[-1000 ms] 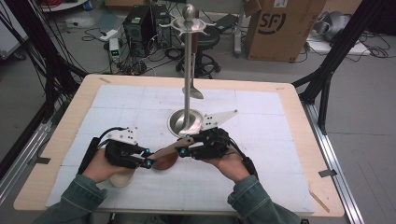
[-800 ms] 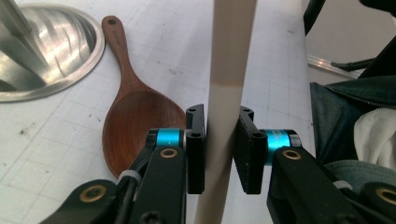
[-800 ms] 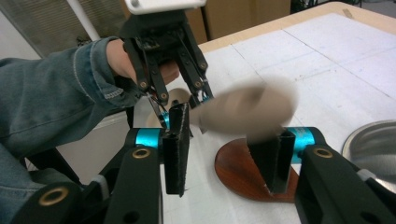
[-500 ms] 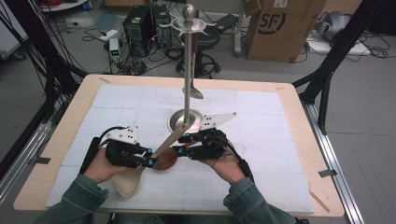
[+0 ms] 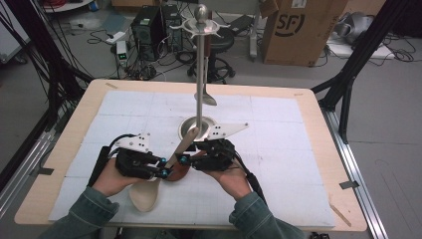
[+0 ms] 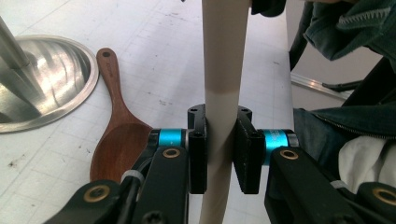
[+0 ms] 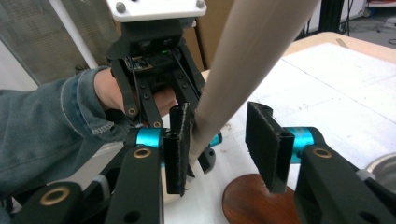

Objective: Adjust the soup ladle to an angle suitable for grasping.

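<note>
Left gripper view: left claw point(image 6: 220, 149) clamps cream spatula point(image 6: 223, 70); right claw point(image 7: 224, 144) stands open around it

Cream spoon's point(image 6: 223, 70) top cut off (frame edge)

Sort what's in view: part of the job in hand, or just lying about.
In the job: beige spoon, clamped in the left gripper; probably the metal stand.
Lying about: wooden spoon on the table, cardboard box, computer.
</note>
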